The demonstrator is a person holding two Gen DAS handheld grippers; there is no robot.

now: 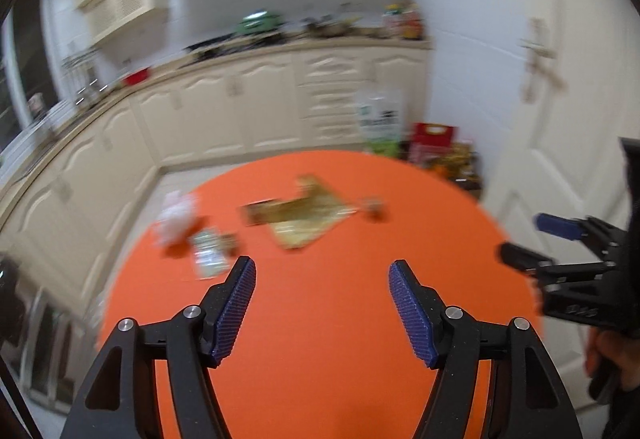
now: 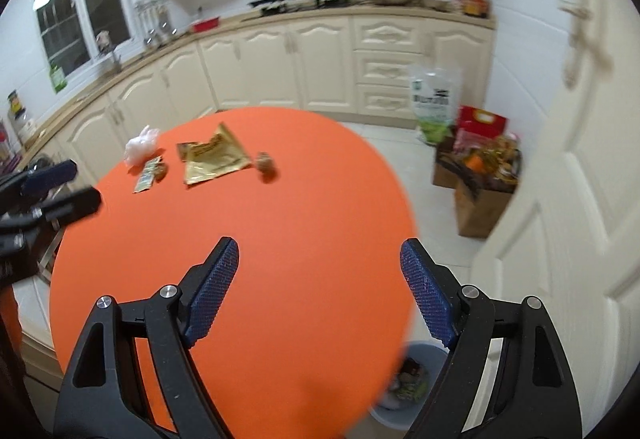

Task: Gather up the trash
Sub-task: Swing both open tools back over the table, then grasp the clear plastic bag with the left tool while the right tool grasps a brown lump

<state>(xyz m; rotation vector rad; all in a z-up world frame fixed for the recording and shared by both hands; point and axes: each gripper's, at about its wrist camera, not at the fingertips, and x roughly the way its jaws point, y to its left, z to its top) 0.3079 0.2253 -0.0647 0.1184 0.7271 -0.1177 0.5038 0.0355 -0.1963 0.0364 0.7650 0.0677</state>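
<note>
Trash lies on the far part of a round orange table: a gold foil wrapper, a crumpled white tissue, a small greenish packet with a brown lump beside it, and a brown scrap. The wrapper, tissue, packet and scrap also show, blurred, in the left wrist view. My left gripper is open and empty above the table. My right gripper is open and empty over the table's near right part. A blue bin holding trash stands on the floor under the table's right edge.
Cream kitchen cabinets and a cluttered counter run behind the table. A white door is at the right. A green-white bag, a red box and brown boxes stand on the floor by the door.
</note>
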